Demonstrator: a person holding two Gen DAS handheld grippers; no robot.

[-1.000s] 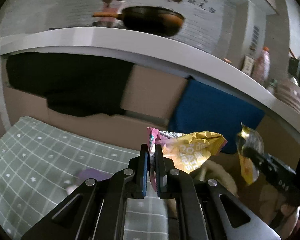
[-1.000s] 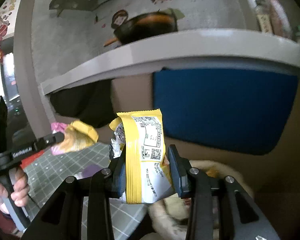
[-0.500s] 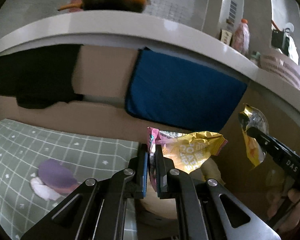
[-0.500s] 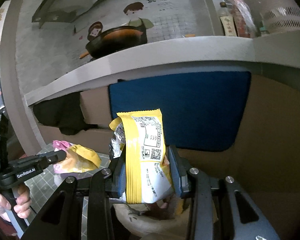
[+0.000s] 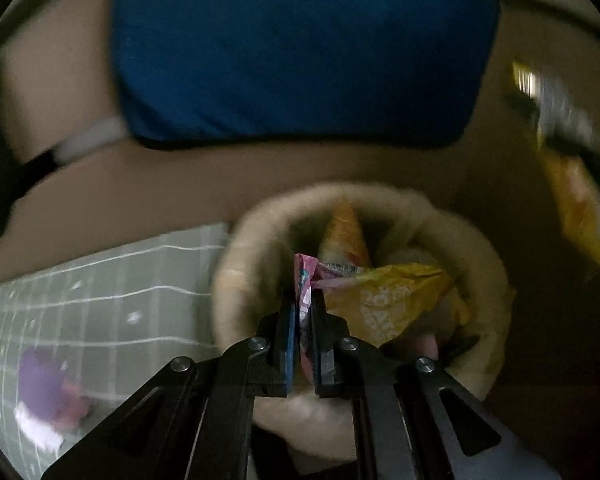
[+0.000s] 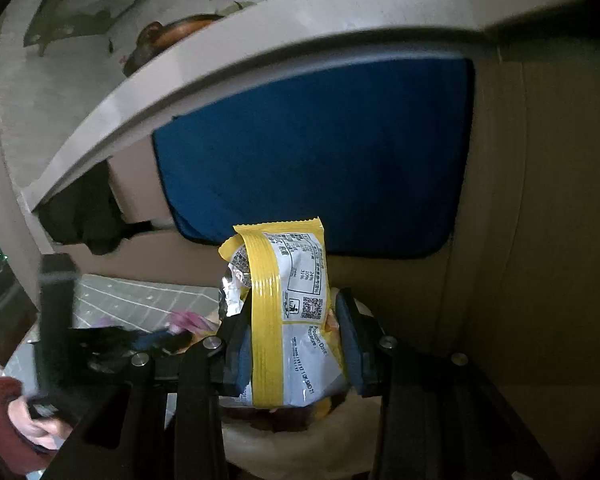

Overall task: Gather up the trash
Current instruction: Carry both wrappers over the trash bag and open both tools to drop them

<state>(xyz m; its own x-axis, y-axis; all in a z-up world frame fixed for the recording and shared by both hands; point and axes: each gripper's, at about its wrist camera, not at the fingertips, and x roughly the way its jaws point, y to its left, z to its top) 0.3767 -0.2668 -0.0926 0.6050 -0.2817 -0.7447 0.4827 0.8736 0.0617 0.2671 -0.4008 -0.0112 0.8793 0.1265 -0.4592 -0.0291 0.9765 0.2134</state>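
My left gripper (image 5: pixel 303 312) is shut on a crumpled yellow and pink snack wrapper (image 5: pixel 384 300) and holds it right over the mouth of a round beige basket (image 5: pixel 480 248). The basket holds other wrappers, one orange (image 5: pixel 344 232). My right gripper (image 6: pixel 294 336) is shut on a yellow and white snack packet (image 6: pixel 288 304), held upright above the basket's rim (image 6: pixel 300 448). That packet also shows blurred at the right edge of the left wrist view (image 5: pixel 572 184). The left gripper body (image 6: pixel 60 320) shows at the left of the right wrist view.
A blue cloth (image 5: pixel 300 52) hangs on a cardboard wall (image 5: pixel 220 184) under a white counter edge (image 6: pixel 260 40). A green checked mat (image 5: pixel 100 300) lies left of the basket, with a purple and white piece of trash (image 5: pixel 44 396) on it. A black cloth (image 6: pixel 84 216) hangs further left.
Both grippers moved right and down toward the basket. The left gripper's wrapper is now over the basket's opening; the right gripper's packet came closer above it.
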